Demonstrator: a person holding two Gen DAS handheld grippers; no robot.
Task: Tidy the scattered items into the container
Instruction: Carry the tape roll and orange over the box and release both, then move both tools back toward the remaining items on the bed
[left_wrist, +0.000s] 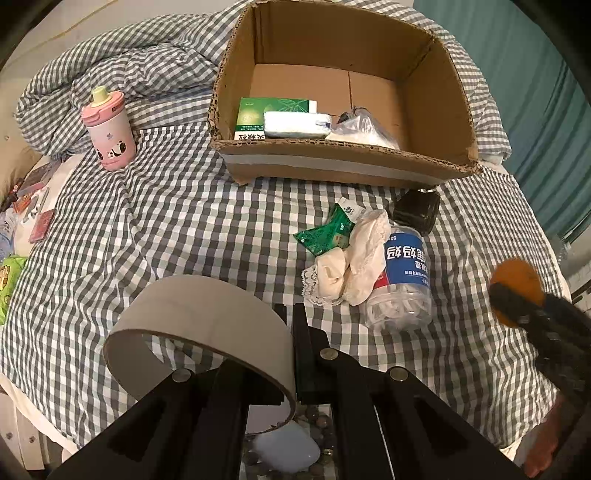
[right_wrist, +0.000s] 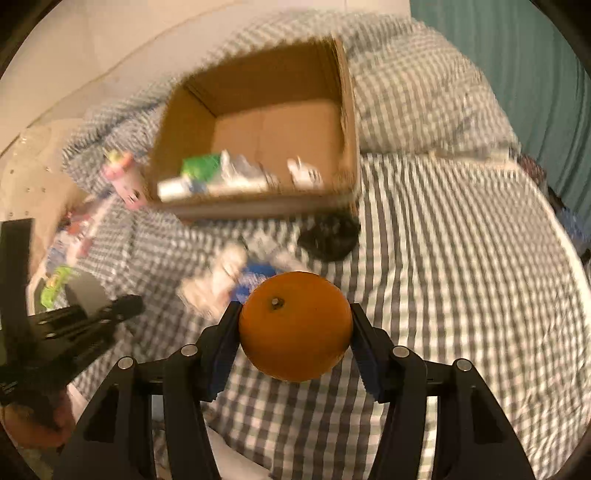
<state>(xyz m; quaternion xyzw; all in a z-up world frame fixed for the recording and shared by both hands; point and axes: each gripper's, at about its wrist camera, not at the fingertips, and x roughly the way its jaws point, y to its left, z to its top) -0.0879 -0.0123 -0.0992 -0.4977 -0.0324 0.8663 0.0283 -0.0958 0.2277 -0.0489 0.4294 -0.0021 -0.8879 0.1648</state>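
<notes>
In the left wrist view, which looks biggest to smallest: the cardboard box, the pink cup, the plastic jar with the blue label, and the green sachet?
1. cardboard box, by far the largest.
2. plastic jar.
3. pink cup; it stands farther from the camera, so its order against the jar is unsure.
4. green sachet, the smallest.

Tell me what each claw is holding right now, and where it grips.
Left claw: shut on the cardboard tape ring, pinching its wall. Right claw: clamps the orange on opposite sides.
</notes>
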